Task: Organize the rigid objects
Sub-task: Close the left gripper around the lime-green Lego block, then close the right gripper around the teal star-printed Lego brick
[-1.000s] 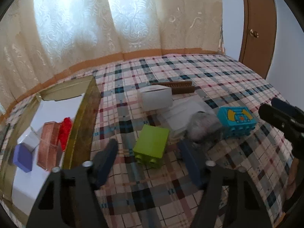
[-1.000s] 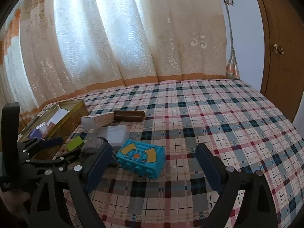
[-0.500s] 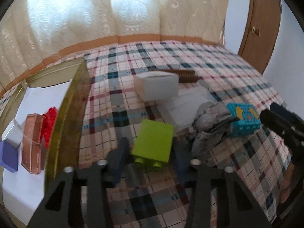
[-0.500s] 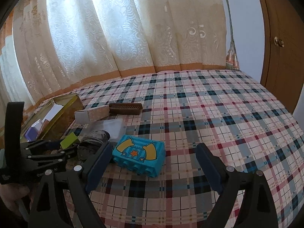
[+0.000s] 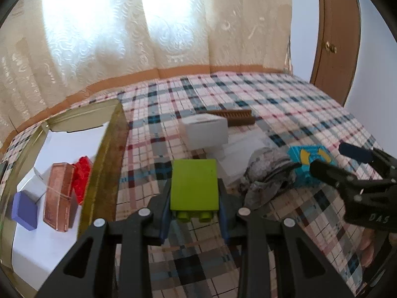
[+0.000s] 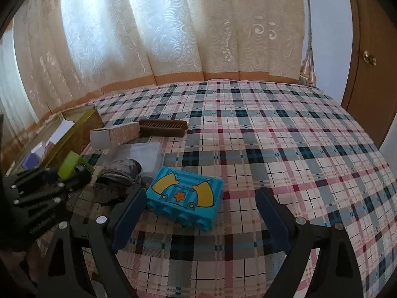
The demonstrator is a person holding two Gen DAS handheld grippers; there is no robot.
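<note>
The left gripper (image 5: 194, 219) has just been closing and now clamps the green toy brick (image 5: 194, 185), low on the plaid cloth (image 6: 273, 149) beside the gold tin (image 5: 106, 164); lifted carelessly, it may clip the tin's wall. The right gripper (image 6: 198, 217) stands wide apart around the blue brick (image 6: 184, 197), unclamped

We see both views slanting down across the plaid bedspread (image 6: 273, 134) toward the far curtain (image 6: 173, 37), close to the surface. The left camera sits nearest the green block (image 5: 194, 186), the right camera nearest the blue block (image 6: 184, 196); they share both blocks and the white box (image 5: 206, 134)
</note>
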